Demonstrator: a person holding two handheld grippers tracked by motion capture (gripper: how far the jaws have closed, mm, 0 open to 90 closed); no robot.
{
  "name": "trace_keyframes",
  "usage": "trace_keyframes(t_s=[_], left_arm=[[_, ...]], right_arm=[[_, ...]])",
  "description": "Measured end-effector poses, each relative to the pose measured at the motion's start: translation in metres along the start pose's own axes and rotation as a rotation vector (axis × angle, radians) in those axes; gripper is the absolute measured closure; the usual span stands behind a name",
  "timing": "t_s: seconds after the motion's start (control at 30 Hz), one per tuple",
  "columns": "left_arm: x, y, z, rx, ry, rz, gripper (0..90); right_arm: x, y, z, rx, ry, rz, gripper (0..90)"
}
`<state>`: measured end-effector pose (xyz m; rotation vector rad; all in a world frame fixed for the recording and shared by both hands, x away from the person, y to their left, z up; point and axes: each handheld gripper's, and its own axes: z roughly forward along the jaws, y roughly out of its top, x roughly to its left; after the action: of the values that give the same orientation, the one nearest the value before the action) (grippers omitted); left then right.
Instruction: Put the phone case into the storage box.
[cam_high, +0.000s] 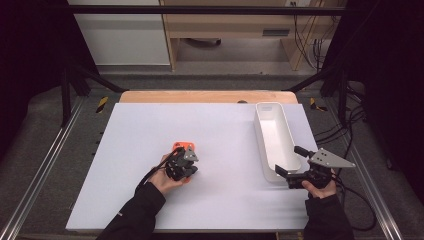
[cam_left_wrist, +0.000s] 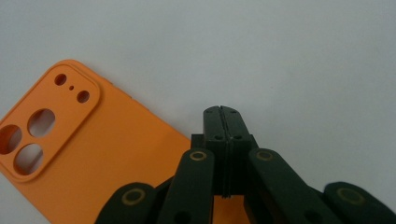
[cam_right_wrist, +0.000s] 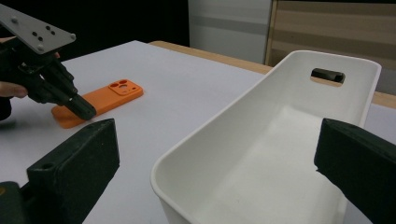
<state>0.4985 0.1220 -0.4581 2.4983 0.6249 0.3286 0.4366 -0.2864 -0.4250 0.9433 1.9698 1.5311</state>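
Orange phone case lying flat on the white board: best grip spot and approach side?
Grip the flat orange phone case across its long edges, midway along, clear of the camera cutouts. It lies face down and thin, so probably come from above with jaws spread to straddle its width. The left hand-held gripper is shut, resting by its edge; it must open first.

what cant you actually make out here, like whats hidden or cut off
- High view: the left gripper covers most of the orange phone case.
- Left gripper view: the case runs off the left and bottom edges, so its full outline is unseen.
- Right gripper view: the white bin is cut off at the bottom edge, and the right gripper's jaws block its near corners.
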Motion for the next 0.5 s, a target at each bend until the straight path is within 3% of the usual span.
trace_keyframes(t_s=[0.5], left_arm=[[0.002, -0.019, -0.014, 0.021, 0.013, 0.006, 90.0]], right_arm=[[0.000, 0.000, 0.000, -0.001, 0.000, -0.003, 0.4]])
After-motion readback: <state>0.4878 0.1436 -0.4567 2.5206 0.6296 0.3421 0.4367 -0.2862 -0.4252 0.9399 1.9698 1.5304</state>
